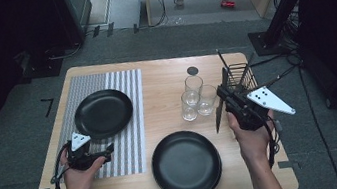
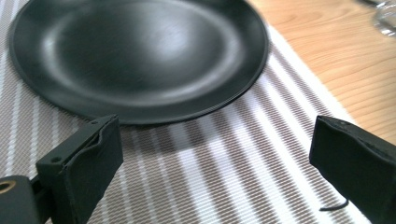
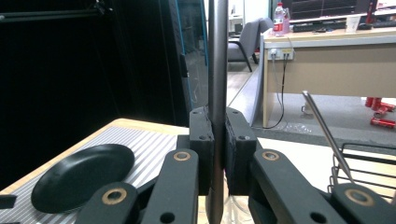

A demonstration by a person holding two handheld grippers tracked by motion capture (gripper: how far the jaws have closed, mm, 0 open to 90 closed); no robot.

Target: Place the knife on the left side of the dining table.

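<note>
A black plate (image 2: 140, 56) on the striped mat (image 2: 224, 177) is lying just beyond the left gripper (image 2: 215, 163), whose jaws are standing wide, holding nothing. The right gripper (image 3: 218, 154) is clamping an upright knife (image 3: 217, 70), a wire basket (image 3: 369, 163) standing beside its jaws.

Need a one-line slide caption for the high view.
Right tongs shut on a dark utensil beside the wire basket; left tongs open on the striped placemat near a black plate.

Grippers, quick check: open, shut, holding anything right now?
Left gripper: open, nothing between the jaws, above the striped placemat.
Right gripper: shut on a dark knife, held upright.
</note>
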